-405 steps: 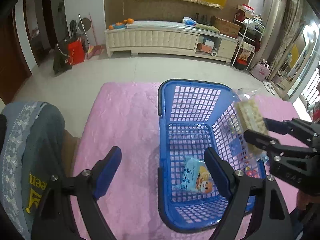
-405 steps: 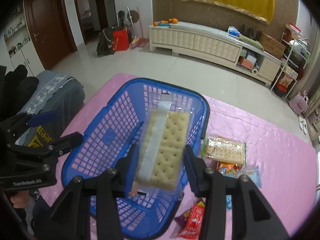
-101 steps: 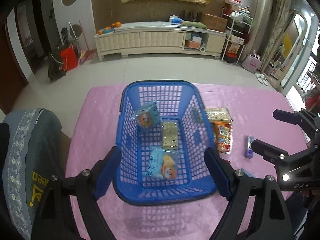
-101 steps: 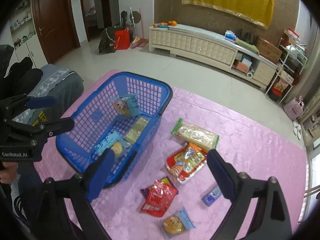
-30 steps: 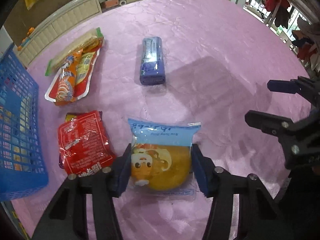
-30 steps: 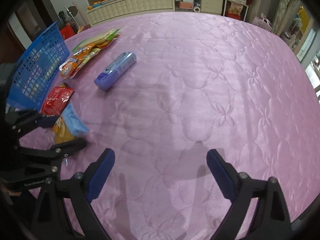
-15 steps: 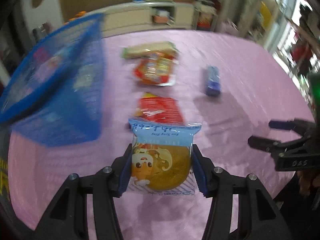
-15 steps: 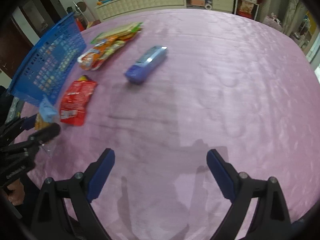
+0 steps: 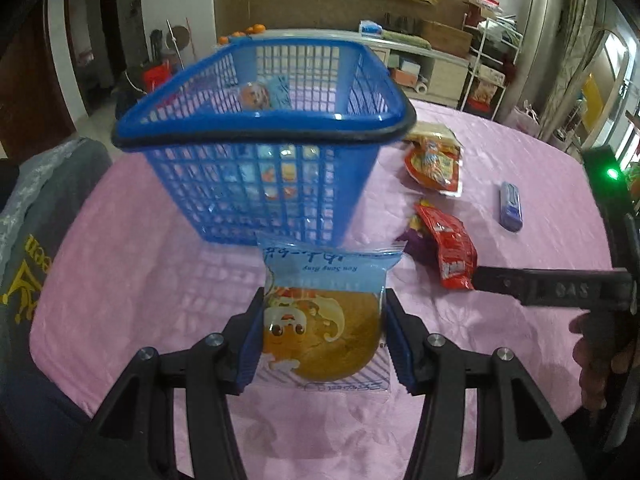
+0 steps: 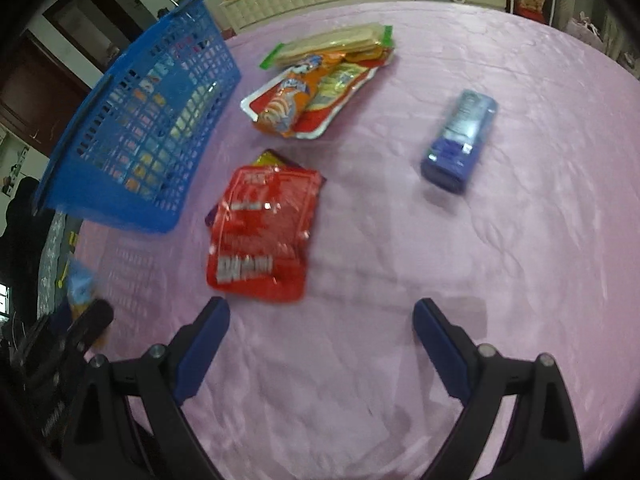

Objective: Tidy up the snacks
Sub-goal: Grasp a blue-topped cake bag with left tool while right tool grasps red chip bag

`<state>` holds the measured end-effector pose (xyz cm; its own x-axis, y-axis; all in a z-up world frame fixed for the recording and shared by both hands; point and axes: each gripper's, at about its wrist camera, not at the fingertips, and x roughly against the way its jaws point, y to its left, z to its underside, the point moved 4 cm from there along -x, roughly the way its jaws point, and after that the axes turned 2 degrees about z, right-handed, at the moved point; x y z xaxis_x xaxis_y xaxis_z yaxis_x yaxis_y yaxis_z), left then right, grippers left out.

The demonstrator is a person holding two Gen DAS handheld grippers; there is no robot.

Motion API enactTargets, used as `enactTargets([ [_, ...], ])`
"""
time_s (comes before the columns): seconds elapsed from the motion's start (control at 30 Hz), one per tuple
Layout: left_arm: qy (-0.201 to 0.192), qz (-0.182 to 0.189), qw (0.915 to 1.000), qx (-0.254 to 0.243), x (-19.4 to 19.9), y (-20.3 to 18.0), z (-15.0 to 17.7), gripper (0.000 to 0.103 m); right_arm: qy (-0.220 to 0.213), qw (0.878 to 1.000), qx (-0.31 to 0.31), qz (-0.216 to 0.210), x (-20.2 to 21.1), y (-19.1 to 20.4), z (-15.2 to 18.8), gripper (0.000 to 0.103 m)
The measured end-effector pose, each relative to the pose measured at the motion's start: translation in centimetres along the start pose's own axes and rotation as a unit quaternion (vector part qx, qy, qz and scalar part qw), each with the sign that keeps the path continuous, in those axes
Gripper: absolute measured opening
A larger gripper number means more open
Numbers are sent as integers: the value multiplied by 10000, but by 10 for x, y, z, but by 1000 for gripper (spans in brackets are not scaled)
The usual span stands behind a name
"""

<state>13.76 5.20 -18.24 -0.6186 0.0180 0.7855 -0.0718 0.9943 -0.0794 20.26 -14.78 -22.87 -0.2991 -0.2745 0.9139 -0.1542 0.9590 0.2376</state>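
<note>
A blue-topped cake packet (image 9: 324,312) with a cartoon face is pinched between the blue pads of the left gripper (image 9: 324,332), low in the centre of the left wrist view, held clear above the pink tablecloth (image 9: 140,280). Just beyond the packet, in the upper middle of that frame, a blue mesh basket (image 9: 260,132) is seen standing on the cloth; at least one snack packet (image 9: 256,94) is visible against its far wall, and more wrappers show blurred through the mesh of the near wall. To the right of the basket a red pouch (image 9: 448,248) lies flat, an orange-and-red snack pack (image 9: 434,164) sits further up, and a small purple packet (image 9: 511,206) is placed well apart at the right. A black gripper arm marked with letters is seen entering from the right edge, held by a hand (image 9: 600,356). In the right wrist view the right gripper (image 10: 320,316) is shown with its jaws spread wide and nothing between them, low in the frame over bare cloth. The red pouch (image 10: 262,232) lies just above its left finger, the purple packet (image 10: 460,140) is at upper right, the orange-and-red pack (image 10: 308,100) with a cracker sleeve (image 10: 332,46) touching its far edge is at top centre, and the basket (image 10: 140,128) is at upper left. The left gripper with its packet (image 10: 80,284) is glimpsed, blurred, at the lower left edge.
</note>
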Motion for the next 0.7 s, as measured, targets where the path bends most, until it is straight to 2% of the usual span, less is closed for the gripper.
enactTargets([
  [0.2, -81, -28, 9999, 108, -3, 5, -6, 51, 70, 9999, 14, -118, -14, 19, -26, 95],
  [0.33, 1, 38, 9996, 263, -12, 11, -8, 51, 201, 9994, 211, 171, -28, 31, -44, 95],
  [0.53, 114, 175, 9990, 390, -16, 20, -1, 51, 264, 9965, 616, 501, -37, 45, -51, 95],
  [0.57, 125, 217, 9988, 423, -16, 20, 0, 51, 260, 9951, 750, 590, -38, 49, -49, 92],
  [0.63, 135, 389, 9976, 559, -15, 23, 3, 51, 193, 9917, 1005, 777, -41, 58, -47, 77],
  [0.67, 135, 402, 9975, 570, -15, 23, 3, 51, 140, 9912, 1059, 783, -41, 60, -45, 65],
  [0.7, 137, 394, 9976, 551, -15, 22, 4, 51, 127, 9913, 1070, 756, -39, 61, -43, 63],
])
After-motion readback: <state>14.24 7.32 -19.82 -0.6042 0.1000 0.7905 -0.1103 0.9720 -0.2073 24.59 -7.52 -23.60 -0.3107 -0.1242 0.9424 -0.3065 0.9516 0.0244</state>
